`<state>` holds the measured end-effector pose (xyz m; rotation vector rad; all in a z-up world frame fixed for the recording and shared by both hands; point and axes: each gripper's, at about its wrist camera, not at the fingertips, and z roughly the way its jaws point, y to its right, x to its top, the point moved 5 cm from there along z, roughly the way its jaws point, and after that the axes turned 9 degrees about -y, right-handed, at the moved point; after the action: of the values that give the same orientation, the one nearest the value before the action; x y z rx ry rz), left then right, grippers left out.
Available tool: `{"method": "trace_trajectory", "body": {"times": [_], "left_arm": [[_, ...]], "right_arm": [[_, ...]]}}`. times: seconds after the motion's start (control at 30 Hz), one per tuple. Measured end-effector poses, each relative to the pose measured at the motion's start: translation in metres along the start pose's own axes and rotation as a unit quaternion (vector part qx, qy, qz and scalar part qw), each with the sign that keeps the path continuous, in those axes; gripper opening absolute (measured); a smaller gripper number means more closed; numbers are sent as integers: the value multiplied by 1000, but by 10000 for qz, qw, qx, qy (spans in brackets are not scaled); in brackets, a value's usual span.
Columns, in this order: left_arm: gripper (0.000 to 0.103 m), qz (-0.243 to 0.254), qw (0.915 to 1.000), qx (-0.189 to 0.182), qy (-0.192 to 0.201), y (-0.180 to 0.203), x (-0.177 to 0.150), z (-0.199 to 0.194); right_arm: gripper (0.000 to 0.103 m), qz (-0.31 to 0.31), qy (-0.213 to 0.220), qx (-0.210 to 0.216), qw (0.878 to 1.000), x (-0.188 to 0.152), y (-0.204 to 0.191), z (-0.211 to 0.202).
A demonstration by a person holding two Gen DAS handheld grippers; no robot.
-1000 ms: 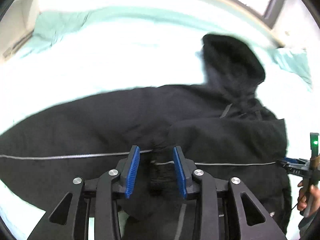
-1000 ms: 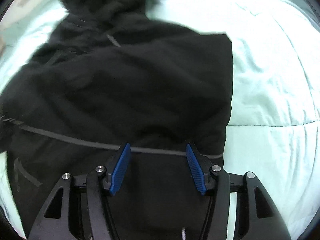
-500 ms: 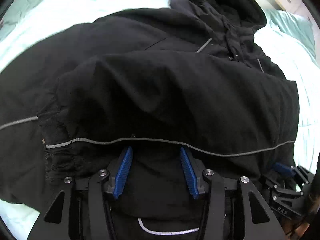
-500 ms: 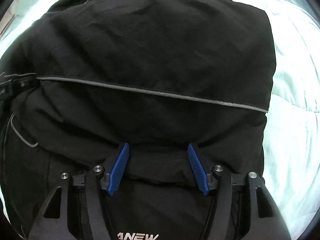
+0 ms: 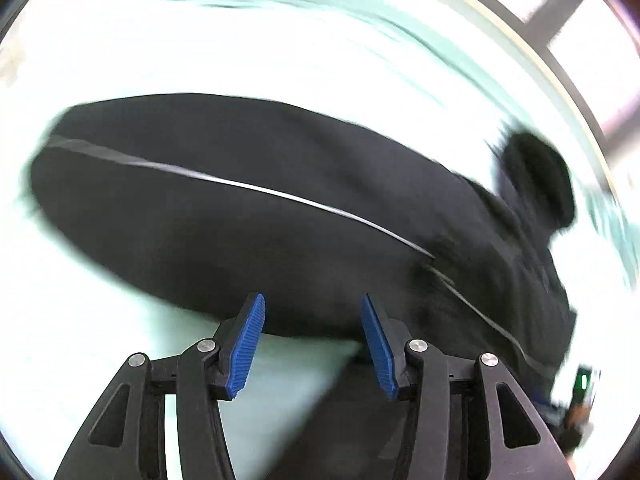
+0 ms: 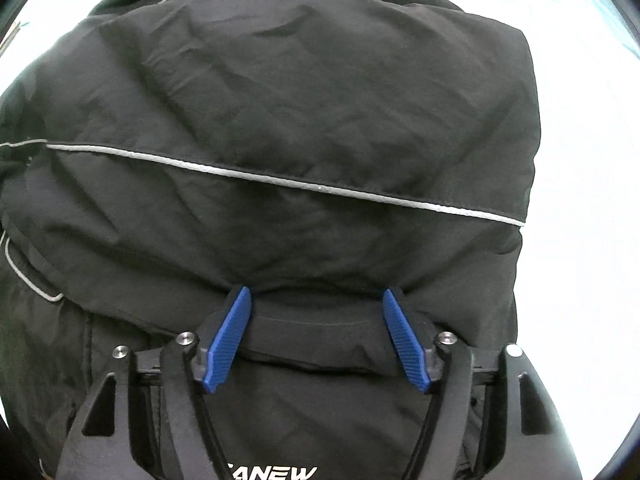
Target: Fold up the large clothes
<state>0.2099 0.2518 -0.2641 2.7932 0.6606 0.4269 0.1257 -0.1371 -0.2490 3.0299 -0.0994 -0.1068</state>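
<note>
A large black hooded jacket (image 6: 304, 120) with thin grey reflective piping lies on a pale mint bed cover. In the left wrist view the jacket (image 5: 248, 216) is blurred by motion, with one sleeve stretching left and the hood (image 5: 536, 176) at the far right. My left gripper (image 5: 312, 304) is open and empty, just short of the sleeve's near edge. My right gripper (image 6: 316, 296) is open, its blue pads pressed low against a fold of the jacket body, with cloth lying between the jaws but not pinched.
The pale mint bed cover (image 5: 80, 344) surrounds the jacket, also at the right in the right wrist view (image 6: 584, 160). A window and bed edge (image 5: 560, 40) run along the far right. The other gripper with a green light (image 5: 584, 384) shows at the lower right.
My left gripper has pulled back and swung left off the jacket body to the sleeve's near edge. My right gripper has stayed low on the jacket and crept slightly forward.
</note>
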Motion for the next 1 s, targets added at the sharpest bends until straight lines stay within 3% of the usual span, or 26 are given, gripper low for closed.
{"method": "trace_trajectory", "body": {"times": [0.13,0.2,0.27,0.33,0.47,0.6,0.7,0.8,0.83,0.87,0.9,1.0], "left_arm": [[52,-929,9946,274,368,-98,24,-33],[55,-1198,9907,274,587,-129,32,-46],[62,-1604,9846,168,678,-163,40,-52],[62,-1939,9779,-23,788,-192,47,-51],[62,-2745,9565,-492,855,-242,64,-36],[62,-3109,9461,-539,732,-277,77,-10],[62,-3122,9453,-678,659,-282,85,8],[62,-3031,9484,-575,731,-281,91,14],[58,-2985,9498,-540,761,-279,94,16],[36,-2921,9513,-553,817,-277,96,14],[28,-2805,9541,-603,856,-273,99,12],[18,-2442,9629,-396,1078,-255,104,-3]], "right_arm": [[78,44,-78,-85,9999,15,-4,-1],[78,135,-157,-90,9997,20,-14,-3],[78,221,-165,-87,9996,21,-19,-10],[78,192,-70,27,9998,14,-26,-23],[78,-143,221,42,9996,-5,-70,-54],[78,-481,322,240,9980,-15,-116,-70],[78,-674,222,371,9968,-16,-136,-74],[78,-721,114,341,9968,-17,-150,-72],[78,-702,72,369,9968,-16,-150,-70],[78,-676,35,390,9969,-20,-152,-65],[78,-637,-28,409,9971,-17,-150,-57],[78,-569,-133,452,9973,-10,-141,-39]]}}
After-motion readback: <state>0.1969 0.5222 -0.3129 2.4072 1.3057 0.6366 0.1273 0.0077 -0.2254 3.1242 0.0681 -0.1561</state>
